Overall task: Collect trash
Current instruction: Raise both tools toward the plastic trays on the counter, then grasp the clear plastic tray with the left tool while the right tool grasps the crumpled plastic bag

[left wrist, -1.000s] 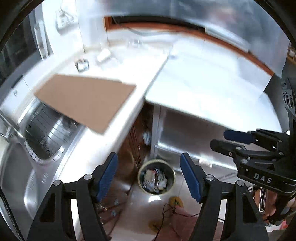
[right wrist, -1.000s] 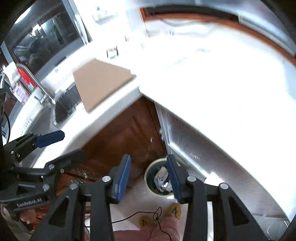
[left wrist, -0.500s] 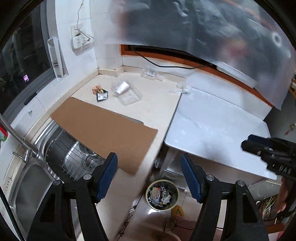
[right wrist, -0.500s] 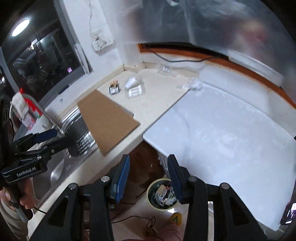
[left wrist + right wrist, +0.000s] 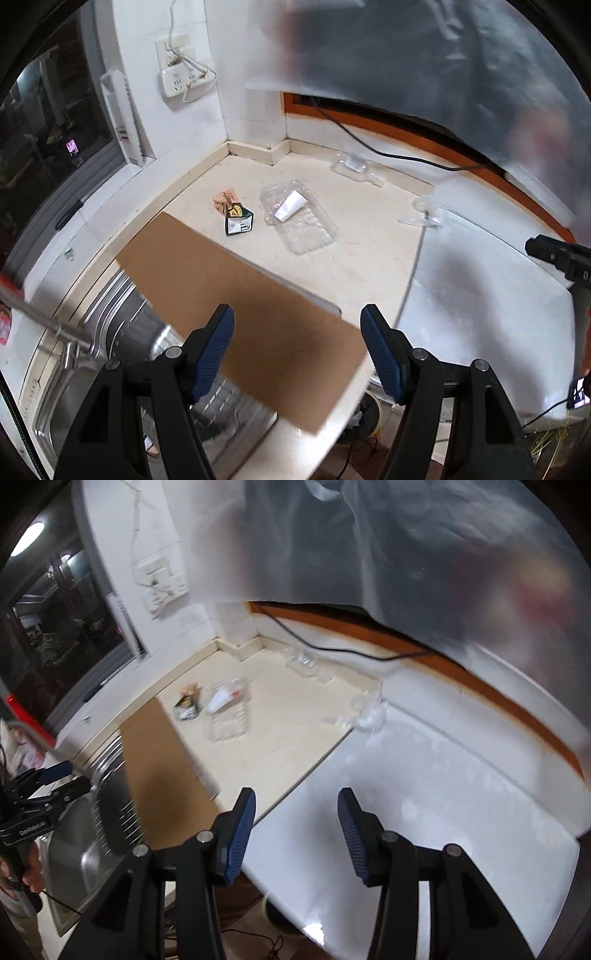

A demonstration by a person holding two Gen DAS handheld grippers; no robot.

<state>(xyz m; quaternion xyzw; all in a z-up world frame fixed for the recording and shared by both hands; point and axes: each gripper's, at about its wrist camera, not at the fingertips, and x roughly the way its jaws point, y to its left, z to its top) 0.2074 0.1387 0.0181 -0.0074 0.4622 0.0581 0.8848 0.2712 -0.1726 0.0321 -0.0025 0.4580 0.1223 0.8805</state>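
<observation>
Trash lies on the beige counter corner: a clear plastic tray [image 5: 299,218] [image 5: 229,716] with a white paper scrap [image 5: 290,206], a green-and-white wrapper [image 5: 239,221] [image 5: 186,709], a crumpled tan wrapper [image 5: 224,197], and clear plastic pieces [image 5: 354,168] [image 5: 424,214] [image 5: 365,710] further back. A brown cardboard sheet [image 5: 240,310] [image 5: 162,760] overhangs the sink. My left gripper [image 5: 297,328] hangs open and empty above the cardboard. My right gripper [image 5: 295,812] is empty over the white worktop, its jaws opening. The bin [image 5: 364,413] peeks out below the counter edge.
A steel sink [image 5: 96,354] with a tap [image 5: 44,321] sits at the left. A power strip [image 5: 184,79] and cable [image 5: 388,151] hang on the tiled wall. A white worktop [image 5: 424,794] adjoins the counter. Translucent plastic sheeting [image 5: 369,554] hangs above.
Both grippers rose from down by the floor bin to above the counter, so the bin dropped out of sight and the trash in the corner came closer. The right jaws have widened a little.
</observation>
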